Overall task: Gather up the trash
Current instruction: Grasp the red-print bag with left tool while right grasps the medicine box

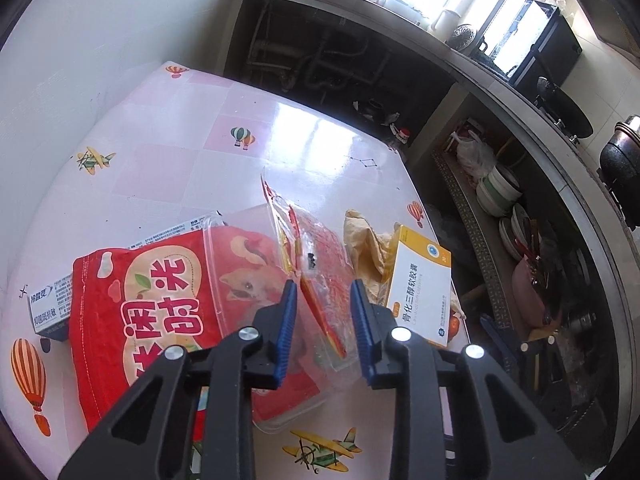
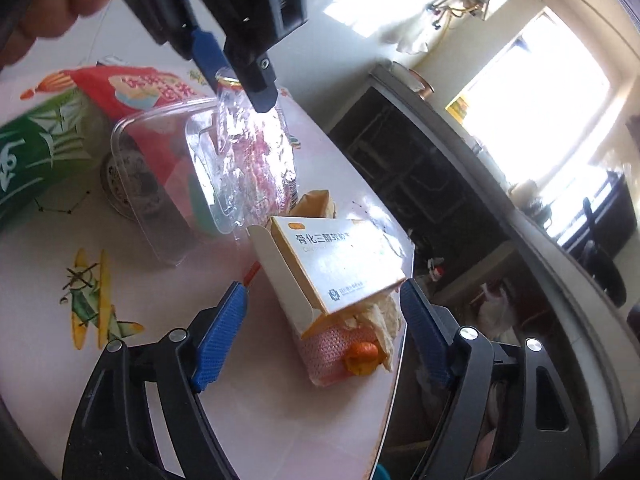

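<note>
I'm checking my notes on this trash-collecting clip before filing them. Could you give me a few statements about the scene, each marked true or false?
1. The left gripper has its fingers on either side of a crinkled clear wrapper. True.
2. The right gripper is shut on the medicine box. False: its jaws stand wide open, with the box between them and untouched.
3. The red snack bag lies partly under a clear plastic container. True.
4. The medicine box is blue and black. False: it is white and yellow.
5. The tablecloth shows hot-air balloons and airplanes. True.
</note>
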